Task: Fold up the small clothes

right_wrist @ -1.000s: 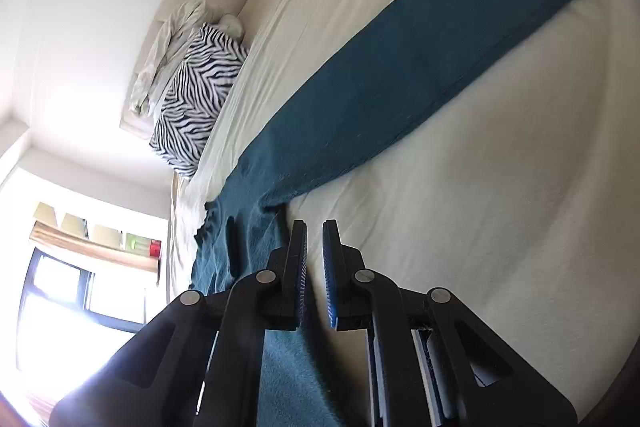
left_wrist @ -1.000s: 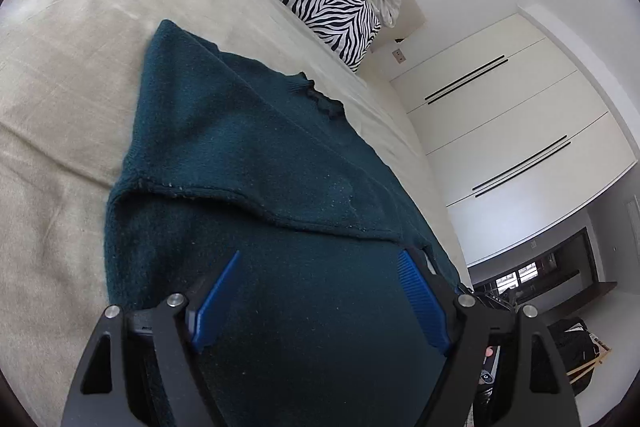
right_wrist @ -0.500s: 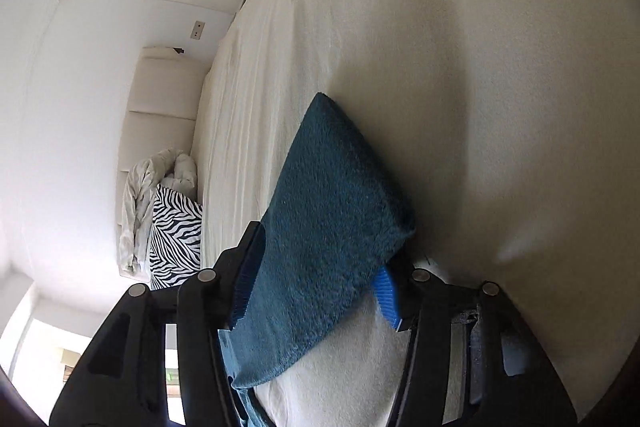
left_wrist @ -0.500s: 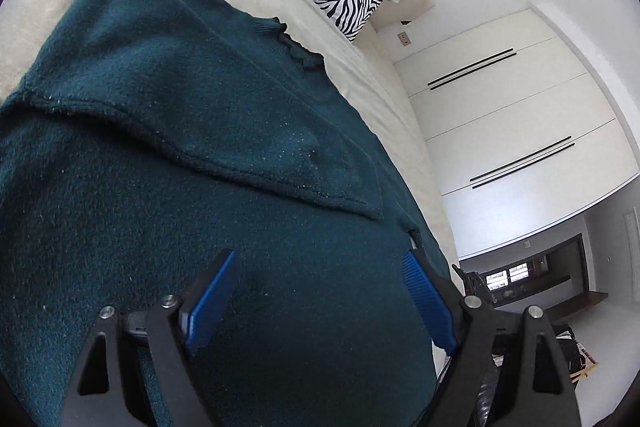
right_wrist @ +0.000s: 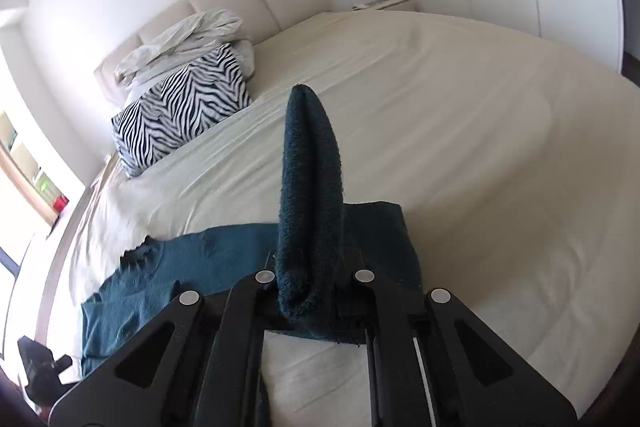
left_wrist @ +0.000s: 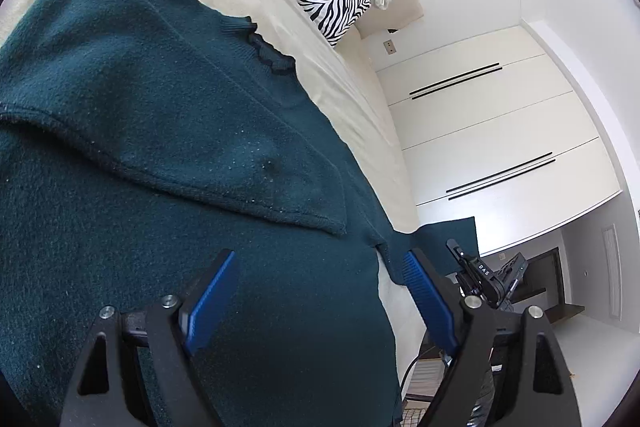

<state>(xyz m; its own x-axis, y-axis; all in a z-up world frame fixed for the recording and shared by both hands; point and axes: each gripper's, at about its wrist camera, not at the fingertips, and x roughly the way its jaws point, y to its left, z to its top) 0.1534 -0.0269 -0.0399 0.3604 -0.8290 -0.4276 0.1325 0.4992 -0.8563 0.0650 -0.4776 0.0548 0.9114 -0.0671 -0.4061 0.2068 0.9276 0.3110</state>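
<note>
We held our left claw spread wide, while our right claw stayed clamped on the sweater sleeve.

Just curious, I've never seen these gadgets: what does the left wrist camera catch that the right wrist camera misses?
Only the left view shows the open left gripper hovering above the sweater body, plus a dark doorway. Only the right view shows the right gripper pinching the lifted sleeve, and a window. Both show the bed, zebra pillow and wardrobe.

Daylight floods my right wrist view from the window at the left edge, blowing it out. Both feeds are bright and sharp centrally; fisheye bending curves the wardrobe and darkens the corners.
</note>
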